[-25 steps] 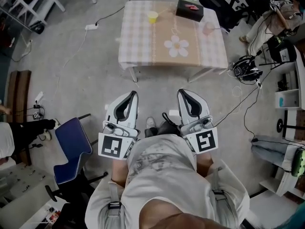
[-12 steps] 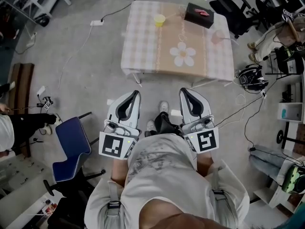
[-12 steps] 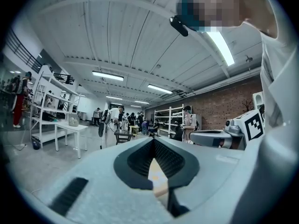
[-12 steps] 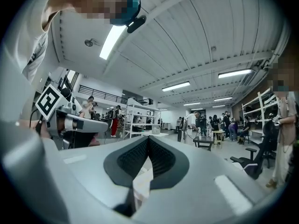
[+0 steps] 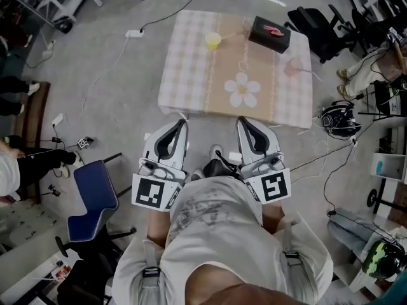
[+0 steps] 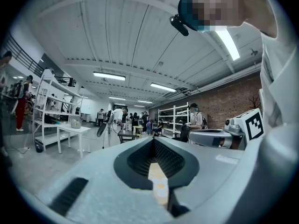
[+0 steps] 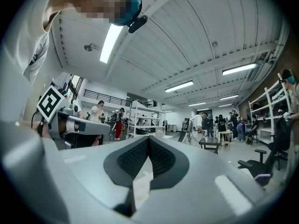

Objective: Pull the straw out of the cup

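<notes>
A low table (image 5: 191,75) with a checked cloth stands ahead on the floor in the head view. A yellow cup (image 5: 213,40) sits near its far edge, with a thin straw (image 5: 232,34) leaning out to the right. A pinkish clear cup (image 5: 293,68) stands at the table's right side. My left gripper (image 5: 180,123) and right gripper (image 5: 243,121) are held level close to the body, short of the table, both shut with nothing between the jaws. The left gripper (image 6: 153,142) and right gripper (image 7: 148,141) views look across the room, and neither cup shows there.
A black box (image 5: 269,34) lies at the table's far right corner. A blue chair (image 5: 95,199) stands at my left. Cables, a power strip (image 5: 134,33) and headphones (image 5: 336,116) lie on the floor around the table. Shelves and people fill the far room.
The table has come nearer and sits lower in the head view as the person walks towards it. Both grippers keep their place in front of the body and stay shut.
</notes>
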Motion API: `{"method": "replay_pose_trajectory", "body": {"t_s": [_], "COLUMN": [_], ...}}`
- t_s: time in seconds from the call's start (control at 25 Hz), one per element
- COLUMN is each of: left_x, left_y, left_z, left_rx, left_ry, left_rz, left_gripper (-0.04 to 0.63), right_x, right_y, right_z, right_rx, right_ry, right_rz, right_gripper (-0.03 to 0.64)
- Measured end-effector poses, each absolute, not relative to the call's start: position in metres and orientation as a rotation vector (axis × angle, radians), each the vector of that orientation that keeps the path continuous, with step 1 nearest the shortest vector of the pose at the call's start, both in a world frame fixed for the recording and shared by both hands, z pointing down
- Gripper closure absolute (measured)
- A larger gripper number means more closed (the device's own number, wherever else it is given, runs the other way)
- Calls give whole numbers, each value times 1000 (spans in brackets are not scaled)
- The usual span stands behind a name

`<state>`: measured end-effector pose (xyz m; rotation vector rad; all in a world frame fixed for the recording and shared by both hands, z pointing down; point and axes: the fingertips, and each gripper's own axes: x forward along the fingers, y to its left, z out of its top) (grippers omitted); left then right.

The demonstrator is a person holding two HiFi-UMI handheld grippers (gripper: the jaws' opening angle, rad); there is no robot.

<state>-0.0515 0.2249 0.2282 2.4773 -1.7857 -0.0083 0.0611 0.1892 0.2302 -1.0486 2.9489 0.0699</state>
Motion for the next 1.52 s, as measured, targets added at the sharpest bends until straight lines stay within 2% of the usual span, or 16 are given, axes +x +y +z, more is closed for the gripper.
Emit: {"method": "replay_pose_trajectory", "body": {"t_s": [0.52, 1.52], "left_x": [-28, -67], "left_y": [172, 30], "left_z": [229, 255], "left_rx": [2434, 2461], "left_ry": [-1830, -1701], "left_rz": [18, 22], "left_gripper": [594, 594], "right_x": [86, 37], "right_y": [133, 10], "right_z": [232, 254], "right_rx": [-981, -1049], "right_ry": [2937, 2989], "right_rz": [-19, -1], "right_gripper": [607, 607]}}
